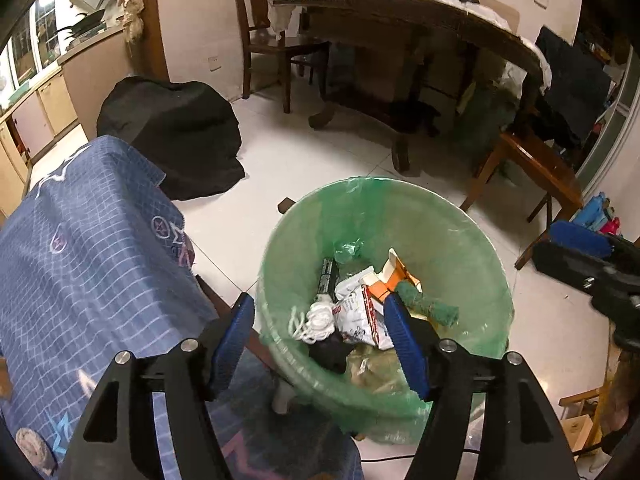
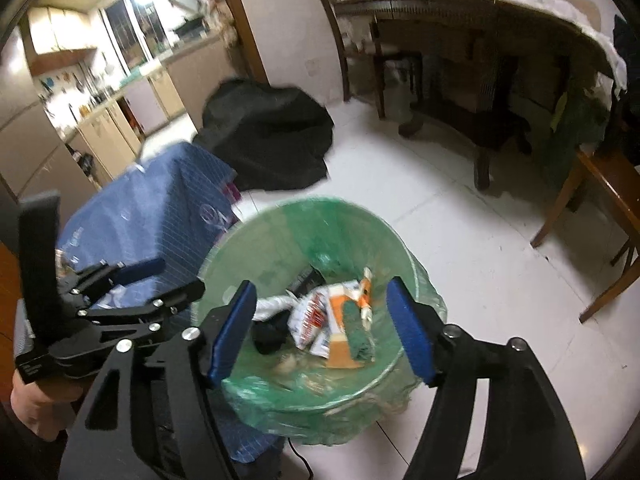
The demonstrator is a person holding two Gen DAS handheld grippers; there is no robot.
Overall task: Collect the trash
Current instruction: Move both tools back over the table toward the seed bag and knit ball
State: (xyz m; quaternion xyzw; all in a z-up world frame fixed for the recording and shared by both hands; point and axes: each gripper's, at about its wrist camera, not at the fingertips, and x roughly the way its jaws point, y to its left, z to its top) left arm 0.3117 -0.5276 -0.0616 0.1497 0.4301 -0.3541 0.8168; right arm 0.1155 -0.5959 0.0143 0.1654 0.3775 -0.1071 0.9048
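A round bin lined with a green plastic bag stands on the white tile floor; it also shows in the right wrist view. Inside lie white wrappers, an orange-and-white carton, a green cloth roll, white string and a dark item. My left gripper is open and empty above the bin's near rim. My right gripper is open and empty above the bin. The left gripper's body shows at the left of the right wrist view.
A blue checked cloth covers furniture left of the bin. A black fabric heap lies on the floor behind. A large wooden table and wooden chairs stand at the back and right. Kitchen cabinets are far left.
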